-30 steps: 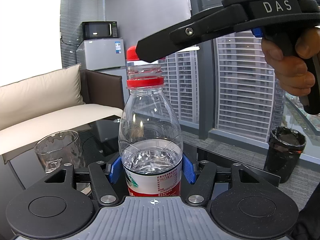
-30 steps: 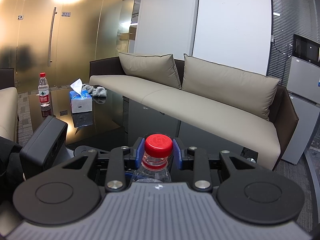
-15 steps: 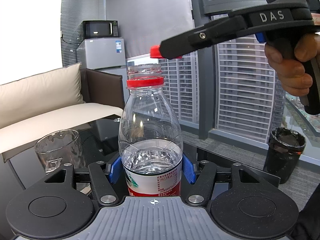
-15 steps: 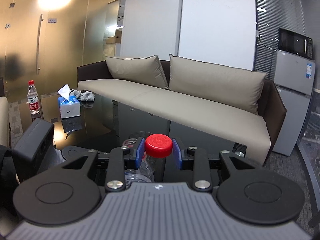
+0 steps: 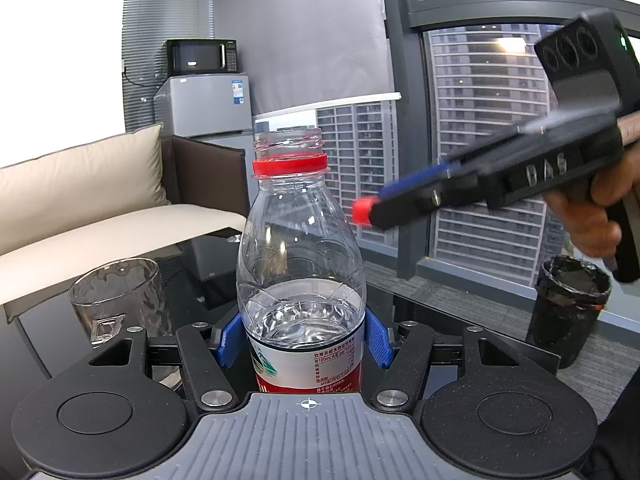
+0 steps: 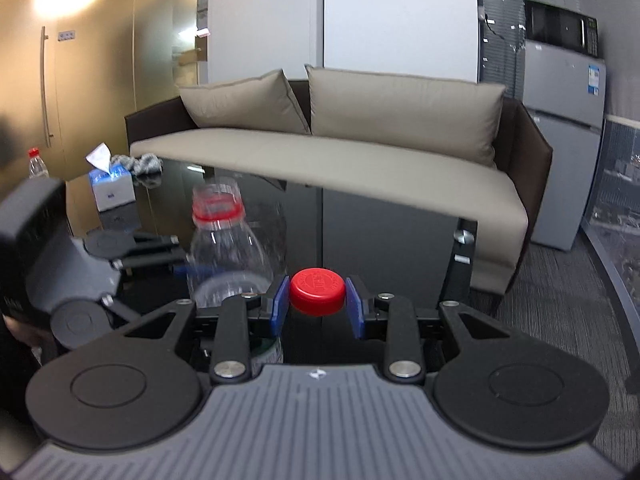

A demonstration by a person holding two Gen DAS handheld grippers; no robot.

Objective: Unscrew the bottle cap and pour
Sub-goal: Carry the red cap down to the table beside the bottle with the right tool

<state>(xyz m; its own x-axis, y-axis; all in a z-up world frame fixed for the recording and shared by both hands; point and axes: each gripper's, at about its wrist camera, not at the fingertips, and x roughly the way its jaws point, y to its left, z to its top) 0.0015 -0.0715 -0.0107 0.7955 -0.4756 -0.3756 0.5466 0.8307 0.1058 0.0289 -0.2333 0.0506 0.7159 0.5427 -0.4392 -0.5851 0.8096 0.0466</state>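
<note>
My left gripper (image 5: 304,338) is shut on a clear water bottle (image 5: 300,264), upright, uncapped, about a third full, with a red neck ring. My right gripper (image 6: 317,306) is shut on the red cap (image 6: 317,291). In the left wrist view the right gripper (image 5: 370,210) holds the cap (image 5: 362,211) to the right of the bottle's shoulder, apart from it. The bottle (image 6: 228,248) shows blurred at left in the right wrist view. An empty glass (image 5: 116,296) stands on the dark glass table (image 5: 460,312) left of the bottle.
A beige sofa (image 6: 360,148) runs behind the table. A tissue box (image 6: 110,188) and a second capped bottle (image 6: 38,164) stand at the table's far end. A black bin (image 5: 568,304) stands on the floor by the window. A fridge with a microwave (image 5: 204,92) stands behind.
My right gripper lifted the cap off the bottle's neck, then moved right and down to beside the bottle's shoulder. The bottle and my left gripper stayed put.
</note>
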